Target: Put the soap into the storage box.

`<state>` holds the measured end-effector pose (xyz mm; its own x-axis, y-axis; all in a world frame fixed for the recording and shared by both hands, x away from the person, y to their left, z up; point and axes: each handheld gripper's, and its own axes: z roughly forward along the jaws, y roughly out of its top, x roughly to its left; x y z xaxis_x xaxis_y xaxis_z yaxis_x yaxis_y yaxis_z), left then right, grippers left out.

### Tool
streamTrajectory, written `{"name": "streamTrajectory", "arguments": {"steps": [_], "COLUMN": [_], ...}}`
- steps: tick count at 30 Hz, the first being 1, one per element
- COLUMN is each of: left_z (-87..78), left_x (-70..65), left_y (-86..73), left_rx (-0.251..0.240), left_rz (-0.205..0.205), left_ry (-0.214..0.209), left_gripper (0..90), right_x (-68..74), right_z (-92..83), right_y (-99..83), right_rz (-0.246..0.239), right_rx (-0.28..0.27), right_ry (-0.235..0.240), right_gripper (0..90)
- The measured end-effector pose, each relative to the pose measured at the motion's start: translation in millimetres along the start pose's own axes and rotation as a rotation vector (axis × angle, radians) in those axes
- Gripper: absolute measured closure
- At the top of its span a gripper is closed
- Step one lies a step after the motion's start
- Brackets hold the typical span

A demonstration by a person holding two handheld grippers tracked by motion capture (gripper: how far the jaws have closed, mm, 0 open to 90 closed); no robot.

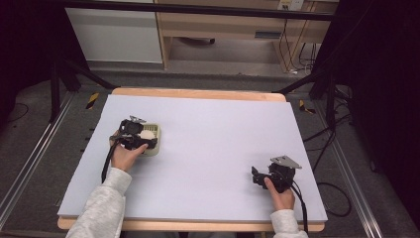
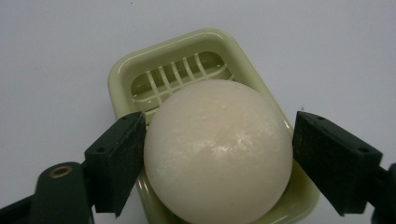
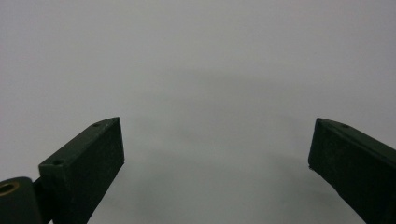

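High view: a wide pale lilac table [image 1: 208, 148], and every place here is given relative to the soap dish [image 1: 151, 139], a small pale green tray at the table's left side. The person's left hand [image 1: 125, 156] sits just below the dish and holds the left gripper [image 1: 136, 134] over it. The right gripper [image 1: 257, 177] hovers well apart from the dish, toward the table's near right corner, spread wide over bare surface. In the left gripper view, a round cream soap [image 2: 217, 151] rests in the dish [image 2: 140, 70], covering its near part; the slatted far end stays bare. The jaws flank the soap: one seems to touch, the other stands clear. Judging from this, the grasp is not yet made, and lifting remains
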<state>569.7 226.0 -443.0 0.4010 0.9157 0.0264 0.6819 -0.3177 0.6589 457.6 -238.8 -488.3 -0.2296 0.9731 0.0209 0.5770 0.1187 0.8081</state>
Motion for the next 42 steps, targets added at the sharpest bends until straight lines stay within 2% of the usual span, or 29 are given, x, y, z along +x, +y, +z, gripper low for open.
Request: {"name": "streamTrajectory", "arguments": {"steps": [12, 17, 25, 31, 35, 36, 37, 42], "left_z": [-13.9, -22.2, -39.5, -48.4, -57.6, -57.6, -60.1, -64.4], "left_x": [-3.3, -4.3, -7.6, -7.3, -4.4, -4.4, -2.9, 3.6], "left_y": [0.2, -1.3, -7.7, -17.7, -35.6, -35.6, -44.4, -67.4], "left_rx": [-0.044, -0.058, -0.113, -0.131, -0.135, -0.135, -0.138, -0.147], "left_rz": [0.013, 0.027, 0.03, 0.035, 0.038, 0.038, 0.031, 0.007], "left_ry": [-0.003, -0.016, -0.048, -0.06, -0.059, -0.059, -0.063, -0.049], "left_gripper": [15.4, 15.4, 16.0, 16.4, 16.8, 17.2, 17.7, 20.3], "right_x": [0.0, 0.2, 0.3, 0.3, 0.4, 0.4, 0.4, 0.1], "right_z": [0.0, -0.1, -0.2, -0.2, -0.3, -0.3, -0.4, -0.2], "right_y": [0.0, -0.1, -0.1, -0.1, -0.1, -0.1, -0.1, -0.2], "right_rz": [-0.001, 0.001, 0.001, 0.001, 0.002, 0.002, 0.002, 0.002], "right_rx": [-0.002, -0.001, -0.001, -0.001, -0.003, -0.003, -0.003, -0.004], "right_ry": [-0.002, -0.003, -0.007, -0.006, -0.005, -0.005, -0.006, -0.002], "right_gripper": [3.9, 3.9, 3.9, 3.9, 3.9, 3.9, 3.9, 3.9]}}
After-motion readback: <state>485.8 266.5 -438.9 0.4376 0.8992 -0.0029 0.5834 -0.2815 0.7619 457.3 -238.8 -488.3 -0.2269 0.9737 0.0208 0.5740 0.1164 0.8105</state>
